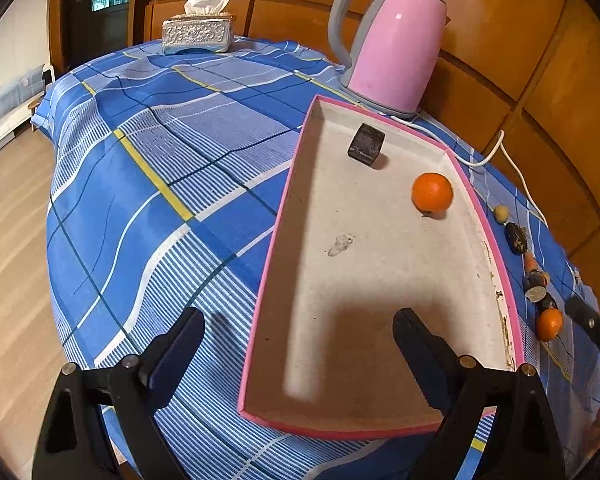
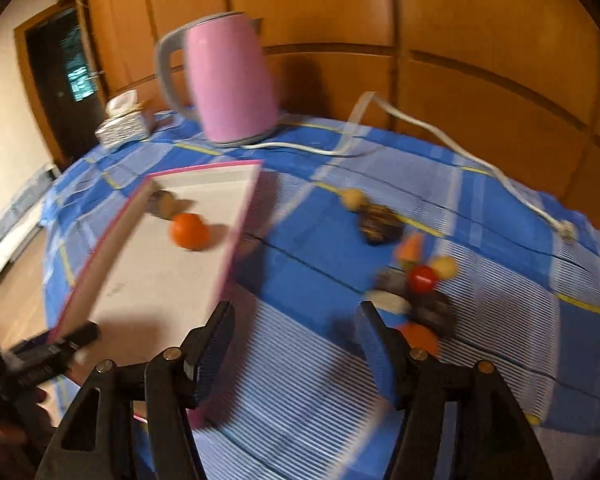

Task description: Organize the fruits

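Note:
A pink-rimmed tray lies on the blue checked cloth, with an orange and a dark block in it. My left gripper hangs open over the tray's near end, one finger above the cloth and one above the tray floor, holding nothing. In the blurred right wrist view my right gripper stands open and empty over the cloth just right of the tray. A second orange lies right beside its right finger. A red tomato, a yellow ball and dark pieces lie beyond.
A pink kettle stands behind the tray, its white cord trailing over the cloth to the right. A silver tissue box sits at the far edge. Wooden panelling backs the table. The floor drops away on the left.

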Available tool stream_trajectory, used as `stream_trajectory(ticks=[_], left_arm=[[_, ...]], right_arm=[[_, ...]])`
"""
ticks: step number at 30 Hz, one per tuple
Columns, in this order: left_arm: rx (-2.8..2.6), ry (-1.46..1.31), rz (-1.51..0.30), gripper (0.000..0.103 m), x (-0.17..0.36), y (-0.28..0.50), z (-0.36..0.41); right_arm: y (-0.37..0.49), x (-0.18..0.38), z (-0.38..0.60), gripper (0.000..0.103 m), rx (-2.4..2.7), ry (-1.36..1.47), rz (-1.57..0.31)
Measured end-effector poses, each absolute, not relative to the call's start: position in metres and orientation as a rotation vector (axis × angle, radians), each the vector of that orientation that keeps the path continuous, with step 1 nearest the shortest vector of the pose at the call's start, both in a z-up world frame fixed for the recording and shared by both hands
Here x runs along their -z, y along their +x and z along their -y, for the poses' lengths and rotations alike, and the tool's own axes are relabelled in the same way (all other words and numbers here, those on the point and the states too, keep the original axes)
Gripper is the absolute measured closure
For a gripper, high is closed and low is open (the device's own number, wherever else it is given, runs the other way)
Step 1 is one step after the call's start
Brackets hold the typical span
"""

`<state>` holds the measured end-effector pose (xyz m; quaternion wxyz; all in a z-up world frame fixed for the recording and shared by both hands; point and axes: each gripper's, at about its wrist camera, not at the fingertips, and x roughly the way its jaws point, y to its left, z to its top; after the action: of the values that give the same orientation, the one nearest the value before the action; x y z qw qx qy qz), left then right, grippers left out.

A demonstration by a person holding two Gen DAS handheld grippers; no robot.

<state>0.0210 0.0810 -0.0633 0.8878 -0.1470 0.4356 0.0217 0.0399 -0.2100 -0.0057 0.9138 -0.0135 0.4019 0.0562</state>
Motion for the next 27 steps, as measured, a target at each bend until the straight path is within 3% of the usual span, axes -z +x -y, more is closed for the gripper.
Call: stream_trajectory(ticks=[27], left_arm=[[-0.013,-0.238,-0.885,0.007,0.056,0.018,-0.066]], right_arm=[[-0.056,0.048,0.436,0.039,0.793,0.253,-0.800]])
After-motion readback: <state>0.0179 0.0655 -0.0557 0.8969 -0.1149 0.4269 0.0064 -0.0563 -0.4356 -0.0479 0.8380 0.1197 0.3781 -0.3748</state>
